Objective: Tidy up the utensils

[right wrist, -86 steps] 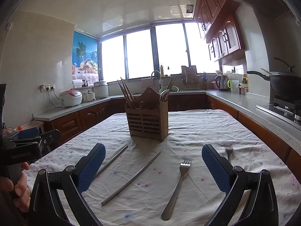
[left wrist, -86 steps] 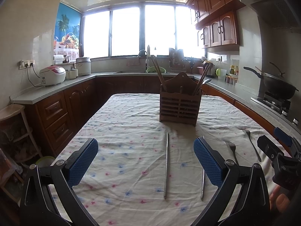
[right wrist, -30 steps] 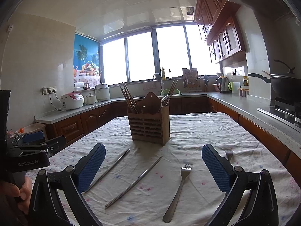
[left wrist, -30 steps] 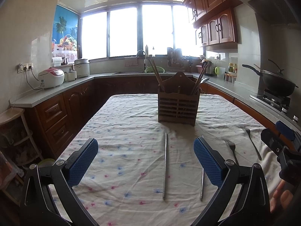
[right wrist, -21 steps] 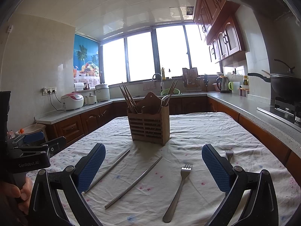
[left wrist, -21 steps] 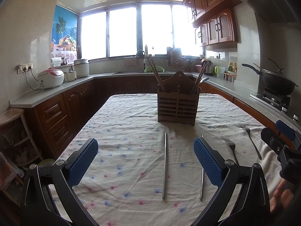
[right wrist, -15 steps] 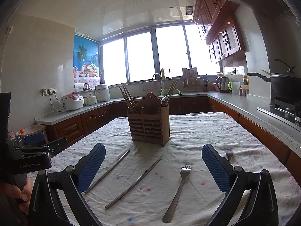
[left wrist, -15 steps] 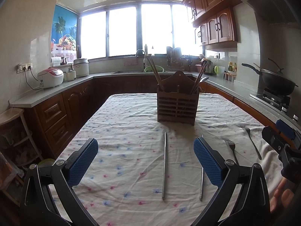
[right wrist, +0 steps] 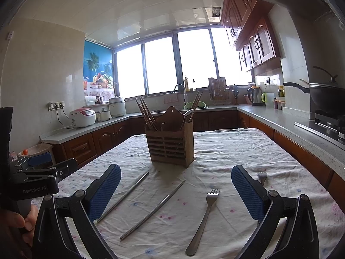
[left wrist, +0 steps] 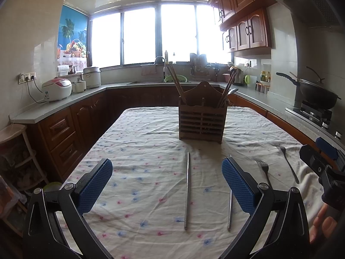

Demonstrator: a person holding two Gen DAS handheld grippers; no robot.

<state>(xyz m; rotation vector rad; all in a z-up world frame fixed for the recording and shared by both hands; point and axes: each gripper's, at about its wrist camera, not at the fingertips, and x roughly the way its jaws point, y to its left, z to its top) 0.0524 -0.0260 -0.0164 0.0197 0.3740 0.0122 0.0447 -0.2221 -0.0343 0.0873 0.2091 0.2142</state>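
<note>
A slatted wooden utensil holder (left wrist: 202,120) (right wrist: 170,146) stands mid-table with wooden chopsticks sticking out of it. Two metal chopsticks lie on the cloth: one (left wrist: 187,190) (right wrist: 123,196) between my left gripper's fingers, the other (left wrist: 230,209) (right wrist: 153,209) partly behind its right pad. Two forks lie further right: the nearer fork (left wrist: 264,172) (right wrist: 203,215) and the farther fork (left wrist: 287,164) (right wrist: 262,176). My left gripper (left wrist: 167,185) hovers open above the cloth, holding nothing. My right gripper (right wrist: 175,191) is open too, with the nearer fork between its pads.
The table wears a white floral cloth (left wrist: 140,142). Wooden cabinets and a grey counter (left wrist: 64,105) ring the room, with a rice cooker (left wrist: 57,89) at left and a wok on the stove (left wrist: 317,96) at right. A hand (right wrist: 13,224) holds the other gripper's handle.
Both views have drifted slightly, the holder and utensils shifting a little in frame. Nothing has been grasped and both grippers stay open.
</note>
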